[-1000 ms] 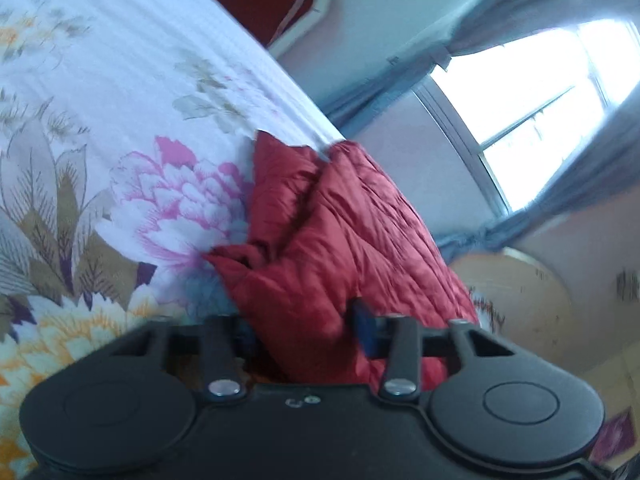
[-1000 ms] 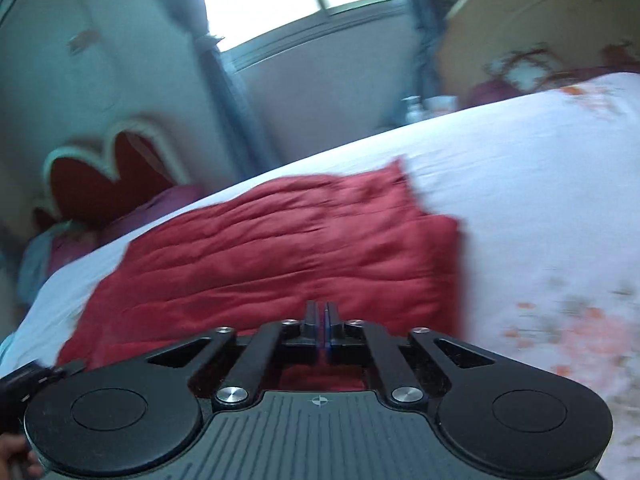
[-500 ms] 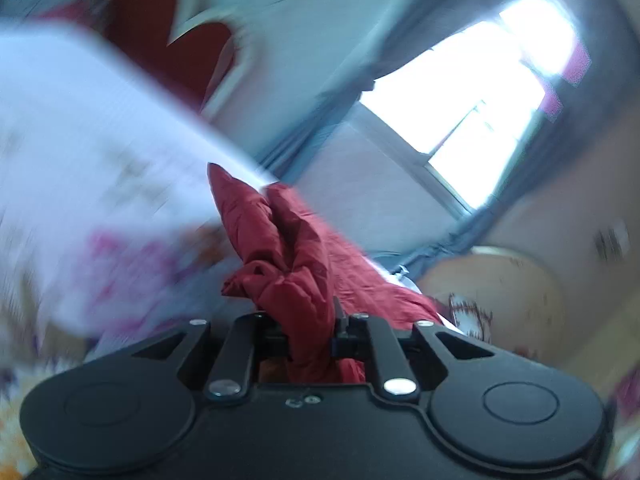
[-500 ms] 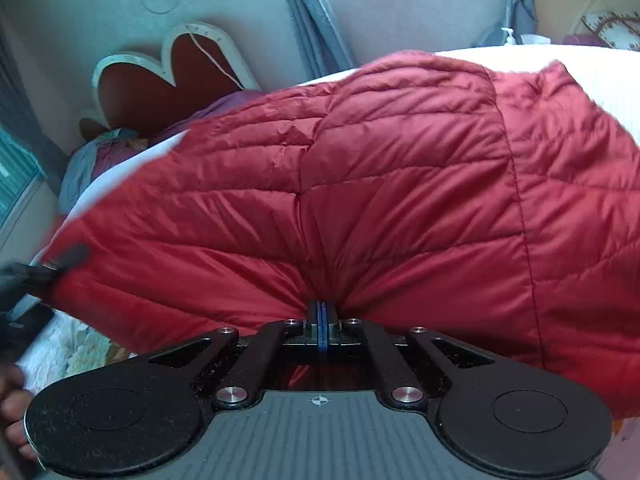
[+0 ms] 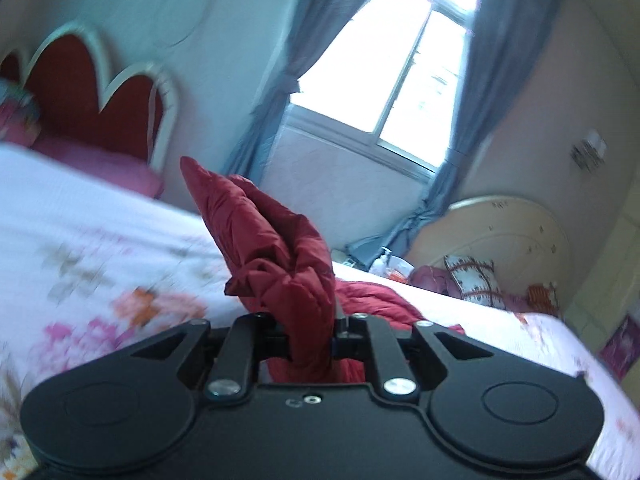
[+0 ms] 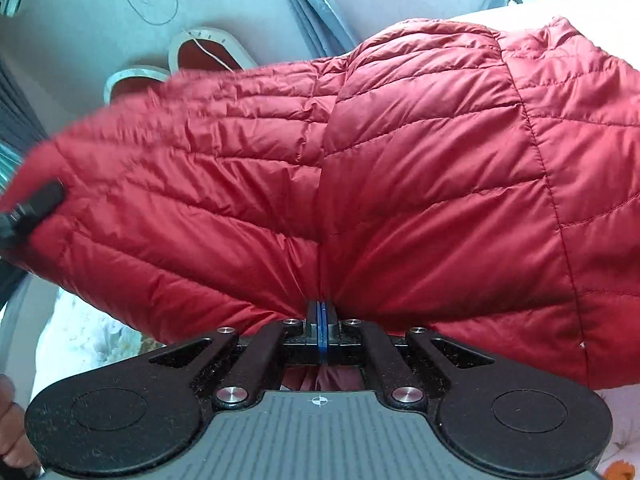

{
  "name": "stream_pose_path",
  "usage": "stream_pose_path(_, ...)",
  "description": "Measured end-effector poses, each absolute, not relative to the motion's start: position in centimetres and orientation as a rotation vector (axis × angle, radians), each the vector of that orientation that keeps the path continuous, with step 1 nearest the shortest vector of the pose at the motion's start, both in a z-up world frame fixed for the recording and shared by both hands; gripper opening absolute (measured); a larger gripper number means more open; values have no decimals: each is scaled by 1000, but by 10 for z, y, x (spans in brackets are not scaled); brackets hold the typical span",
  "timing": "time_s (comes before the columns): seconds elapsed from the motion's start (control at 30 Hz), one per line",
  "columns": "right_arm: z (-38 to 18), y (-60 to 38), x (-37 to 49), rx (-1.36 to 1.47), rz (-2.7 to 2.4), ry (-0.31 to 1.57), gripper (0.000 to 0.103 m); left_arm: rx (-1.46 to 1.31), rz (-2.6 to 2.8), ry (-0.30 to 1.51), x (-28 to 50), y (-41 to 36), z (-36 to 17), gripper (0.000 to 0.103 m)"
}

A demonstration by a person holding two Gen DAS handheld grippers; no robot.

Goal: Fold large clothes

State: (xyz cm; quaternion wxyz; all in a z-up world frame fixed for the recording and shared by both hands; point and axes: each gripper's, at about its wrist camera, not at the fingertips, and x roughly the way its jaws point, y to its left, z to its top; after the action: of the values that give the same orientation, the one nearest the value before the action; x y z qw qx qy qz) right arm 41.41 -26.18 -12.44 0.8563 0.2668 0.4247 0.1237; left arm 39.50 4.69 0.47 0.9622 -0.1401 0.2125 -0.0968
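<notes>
The red quilted jacket point(image 6: 360, 184) was off the bed point(image 5: 100, 248) along its near edge, stretched between the two claws while its far part lay on the flowered bedspread. The left claw point(image 5: 310, 328) was clamped on a bunched wad of the fabric, a corner of which stood up in front of its camera; its jaws had just been closing, and the cloth sat thick between them. The right claw point(image 6: 319, 322) was pinched fully together on a thin fold of the shell, with creases running out from the bite on both sides. In the right wrist view the left claw's tip point(image 6: 36, 204) showed at the jacket's far left edge, so the two grips stood well apart along one hem. The step in hand looked like carrying that edge over to make a fold. To do it well, both hands should have travelled together and level, keeping the span between them taut enough that the padded panels did not sag in the middle. The right grip held very little cloth and the slick shell could have slipped out under a jerk, so a slow, even carry was wise. The edge should have been laid square on the part resting on the bed before either claw let go.
</notes>
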Motion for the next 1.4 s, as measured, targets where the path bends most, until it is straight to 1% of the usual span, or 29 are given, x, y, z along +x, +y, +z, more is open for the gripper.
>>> stream_pose_path(0.07, -123, -273, 414, 605, 271, 898, 0, -220, -215, 417, 392, 23, 15, 14)
stream_pose_path(0.17, -103, -303, 392, 697, 235, 757, 0, -124, -249, 408, 390, -14, 24, 14)
stream_pose_path(0.23, -95, -330, 376, 730, 196, 707, 0, -81, -281, 413, 390, -39, 26, 14)
stream_pose_path(0.4, -86, -406, 339, 793, 83, 635, 0, -7, -350, 445, 391, -98, 15, 14)
stream_pose_path(0.47, -85, -431, 324, 812, 43, 617, 0, 27, -385, 491, 397, -122, 4, 14)
stream_pose_path(0.5, -83, -442, 319, 820, 26, 611, 0, 44, -407, 530, 402, -136, -3, 16)
stream_pose_path(0.57, -80, -463, 307, 828, -2, 602, 0, 103, -463, 643, 414, -165, -24, 28)
stream_pose_path(0.6, -81, -471, 301, 831, -14, 599, 0, 140, -505, 706, 420, -180, -37, 49)
stream_pose_path(0.63, -81, -480, 297, 836, -28, 603, 0, 163, -556, 758, 425, -190, -54, 75)
stream_pose_path(0.67, -78, -490, 290, 839, -44, 608, 0, 173, -578, 780, 426, -198, -66, 77)
stream_pose_path(0.7, -75, -494, 291, 836, -59, 613, 0, 197, -585, 781, 423, -205, -72, 73)
stream_pose_path(0.77, -67, -502, 284, 807, -89, 614, 1, 223, -659, 760, 408, -210, -68, 73)
stream_pose_path(0.8, -64, -503, 284, 788, -98, 611, 17, 205, -688, 752, 400, -208, -62, 73)
stream_pose_path(0.83, -60, -504, 284, 774, -102, 601, 39, 174, -714, 751, 395, -201, -54, 69)
stream_pose_path(0.87, -55, -502, 281, 754, -109, 567, 78, 131, -731, 747, 391, -190, -46, 66)
stream_pose_path(0.9, -49, -500, 282, 728, -87, 533, 82, 77, -737, 736, 388, -176, -36, 58)
stream_pose_path(0.93, -45, -498, 287, 709, -58, 528, 82, 13, -727, 707, 388, -158, -26, 51)
stream_pose_path(0.97, -40, -495, 295, 699, -27, 523, 80, -52, -708, 667, 388, -138, -18, 51)
stream_pose_path(1.0, -37, -492, 305, 692, 12, 519, 64, -111, -673, 626, 392, -117, -12, 50)
stream_pose_path(1.07, -37, -485, 330, 681, 75, 533, 51, -180, -559, 556, 410, -83, -9, 47)
stream_pose_path(1.13, -35, -473, 357, 651, 112, 541, 50, -205, -451, 520, 440, -54, -18, 46)
stream_pose_path(1.2, -39, -463, 388, 626, 128, 574, 50, -283, -413, 566, 475, -29, -31, 42)
stream_pose_path(1.27, -45, -458, 416, 626, 132, 614, 50, -338, -422, 606, 504, -15, -50, 34)
stream_pose_path(1.3, -49, -456, 428, 626, 133, 632, 50, -338, -423, 627, 513, -16, -59, 26)
stream_pose_path(1.33, -52, -453, 436, 618, 135, 643, 50, -332, -438, 644, 520, -17, -66, 23)
stream_pose_path(1.37, -55, -453, 442, 614, 150, 654, 27, -319, -458, 657, 522, -22, -74, 22)
stream_pose_path(1.4, -59, -455, 444, 618, 160, 664, 11, -313, -475, 661, 524, -27, -79, 21)
